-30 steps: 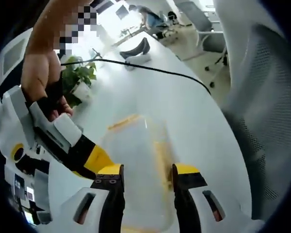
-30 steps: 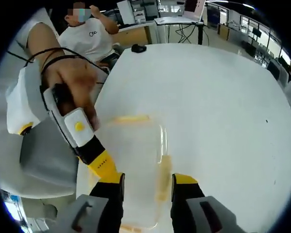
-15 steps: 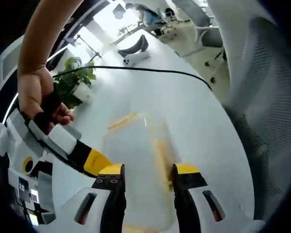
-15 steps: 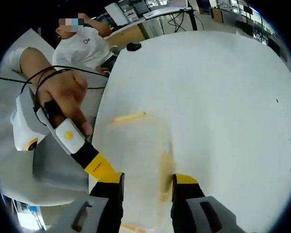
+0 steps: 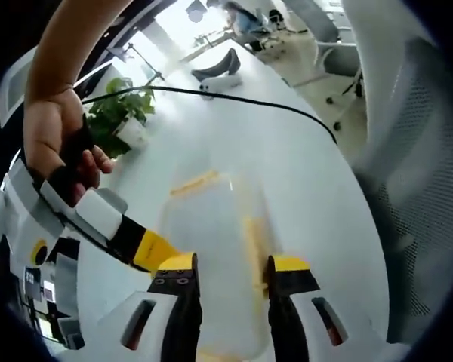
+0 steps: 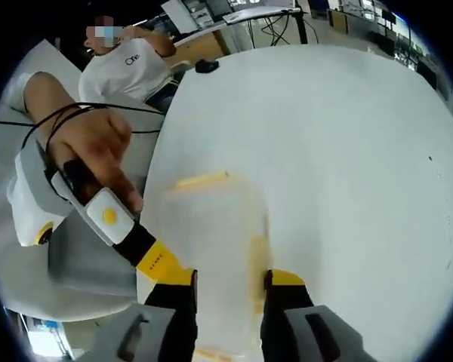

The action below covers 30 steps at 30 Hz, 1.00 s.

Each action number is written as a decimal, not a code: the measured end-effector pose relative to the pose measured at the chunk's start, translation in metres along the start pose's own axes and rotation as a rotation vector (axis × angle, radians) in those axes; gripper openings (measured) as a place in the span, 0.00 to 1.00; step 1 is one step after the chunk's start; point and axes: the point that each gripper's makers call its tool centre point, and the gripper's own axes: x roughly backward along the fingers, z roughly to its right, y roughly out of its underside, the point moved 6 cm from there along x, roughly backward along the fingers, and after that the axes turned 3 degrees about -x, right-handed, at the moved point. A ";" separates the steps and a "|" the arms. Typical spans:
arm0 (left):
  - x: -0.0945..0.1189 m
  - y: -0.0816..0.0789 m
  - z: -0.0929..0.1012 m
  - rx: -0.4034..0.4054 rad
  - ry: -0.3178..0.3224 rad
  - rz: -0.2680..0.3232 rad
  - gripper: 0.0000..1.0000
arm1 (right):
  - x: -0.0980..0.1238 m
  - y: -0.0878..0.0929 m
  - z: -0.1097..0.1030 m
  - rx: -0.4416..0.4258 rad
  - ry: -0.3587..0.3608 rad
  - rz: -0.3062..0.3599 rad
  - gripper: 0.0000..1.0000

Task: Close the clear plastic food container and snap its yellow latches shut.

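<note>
Little has shifted over the last second: both views have tilted a bit with the hands, while the clear plastic food container (image 5: 215, 249) lies where it did on the white desk (image 5: 302, 173), near the desk's curved edge closest to the person.

From the left gripper view, the left gripper (image 5: 232, 273) has its black, yellow-tipped fingers (image 5: 179, 277) apart, one on each side of the container's near end; whether they touch its walls cannot be told. One yellow latch (image 5: 196, 182) sits on the container's far end and another yellow latch (image 5: 254, 240) runs along its side by the right-hand finger. The right gripper (image 5: 140, 249) comes in from the left, held by a hand (image 5: 57, 143), its yellow tip right at the container's side.

From the right gripper view, the right gripper (image 6: 228, 279) likewise has its fingers (image 6: 285, 279) spread, the container (image 6: 211, 234) lying between them. The left gripper (image 6: 147, 256) reaches in beside it, gripped by a hand (image 6: 87, 143).

Farther along the desk are a potted plant (image 5: 121, 121), a black cable (image 5: 234, 102) and a white controller (image 5: 215, 87). A person in a white shirt (image 6: 128, 68) sits beyond the desk's far edge; the shirt's lettering is too small to read.
</note>
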 end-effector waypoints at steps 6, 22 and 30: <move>-0.002 0.007 -0.005 0.018 -0.071 -0.060 0.25 | 0.000 0.001 -0.001 0.010 0.022 0.017 0.29; 0.001 0.002 -0.001 -0.006 -0.017 0.001 0.30 | 0.002 0.005 -0.001 -0.023 0.036 0.018 0.32; 0.009 0.000 -0.004 0.105 0.042 0.072 0.31 | 0.004 0.006 -0.006 -0.094 0.077 0.106 0.32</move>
